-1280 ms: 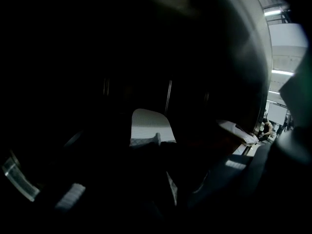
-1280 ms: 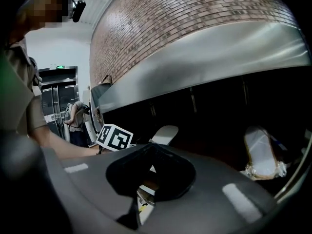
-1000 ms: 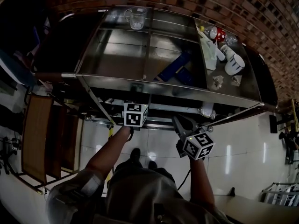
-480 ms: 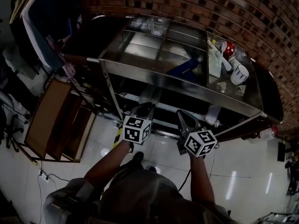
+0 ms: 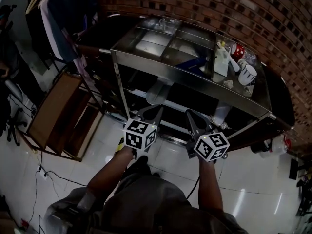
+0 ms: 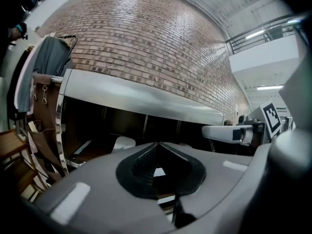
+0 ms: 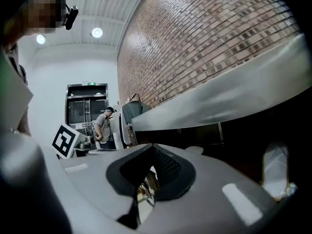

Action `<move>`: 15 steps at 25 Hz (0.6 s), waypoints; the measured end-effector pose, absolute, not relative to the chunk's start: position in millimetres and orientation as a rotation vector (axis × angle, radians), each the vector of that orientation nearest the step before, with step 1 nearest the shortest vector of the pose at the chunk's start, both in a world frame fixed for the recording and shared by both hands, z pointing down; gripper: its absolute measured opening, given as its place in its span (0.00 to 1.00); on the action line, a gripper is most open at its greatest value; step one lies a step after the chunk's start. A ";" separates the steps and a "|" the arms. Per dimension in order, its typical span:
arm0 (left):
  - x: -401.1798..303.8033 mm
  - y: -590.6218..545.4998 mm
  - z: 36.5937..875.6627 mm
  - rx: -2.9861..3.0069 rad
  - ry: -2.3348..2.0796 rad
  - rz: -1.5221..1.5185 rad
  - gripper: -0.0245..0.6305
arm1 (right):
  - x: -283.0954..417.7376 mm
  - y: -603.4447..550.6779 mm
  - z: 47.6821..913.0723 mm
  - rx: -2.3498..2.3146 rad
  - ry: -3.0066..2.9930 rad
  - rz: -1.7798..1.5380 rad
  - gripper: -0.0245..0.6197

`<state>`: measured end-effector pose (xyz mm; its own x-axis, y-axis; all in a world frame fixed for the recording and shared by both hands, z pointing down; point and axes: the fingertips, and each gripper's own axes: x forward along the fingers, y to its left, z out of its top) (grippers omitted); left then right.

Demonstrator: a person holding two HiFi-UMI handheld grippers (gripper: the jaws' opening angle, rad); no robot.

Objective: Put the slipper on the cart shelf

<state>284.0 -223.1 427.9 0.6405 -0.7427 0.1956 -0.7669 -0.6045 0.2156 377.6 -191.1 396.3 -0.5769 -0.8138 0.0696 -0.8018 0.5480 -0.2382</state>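
Slipper [image 5: 157, 92] is out of the tongs now. Closest to the person, the left gripper [image 5: 152, 112] has pulled back from the cart [image 5: 195, 80]. Its jaws have just been closing until they met, with nothing between them. The right gripper [image 5: 191, 116], beside it, is pressed together too and holds nothing. A bit farther in, the pale slipper lies on the lower shelf [image 5: 135, 92], near its left end, under the top tray [image 5: 161, 48]. So the job looks done. Farthest back is the brick wall [image 5: 204, 4].
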 end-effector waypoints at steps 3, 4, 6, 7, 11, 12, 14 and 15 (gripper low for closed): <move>284.0 -214.4 422.3 2.587 -1.230 0.133 0.05 | 377.8 -186.0 391.1 -1.405 2.723 -0.370 0.04; 282.7 -212.8 420.4 2.583 -1.239 0.134 0.05 | 376.5 -184.7 390.7 -1.398 2.731 -0.367 0.04; 279.9 -211.0 415.3 2.580 -1.257 0.133 0.05 | 373.9 -182.9 389.9 -1.383 2.744 -0.362 0.04; 278.9 -210.4 412.5 2.581 -1.265 0.133 0.05 | 372.8 -182.1 389.1 -1.377 2.748 -0.360 0.04; 275.0 -208.4 407.1 2.584 -1.285 0.136 0.05 | 368.7 -180.4 385.3 -1.358 2.751 -0.346 0.04; 274.7 -207.7 407.3 2.582 -1.289 0.138 0.05 | 368.3 -180.0 384.5 -1.354 2.752 -0.342 0.04; 276.0 -206.4 407.8 2.579 -1.293 0.139 0.05 | 368.2 -179.4 383.1 -1.345 2.756 -0.336 0.04; 277.3 -205.8 407.9 2.579 -1.292 0.140 0.05 | 368.4 -179.3 382.5 -1.340 2.759 -0.334 0.04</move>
<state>277.3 -205.8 407.9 0.6013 -0.7743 0.1974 -0.7986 -0.5740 0.1812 368.4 -179.3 382.5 -0.6215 -0.7822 0.0433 -0.7699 0.5997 -0.2182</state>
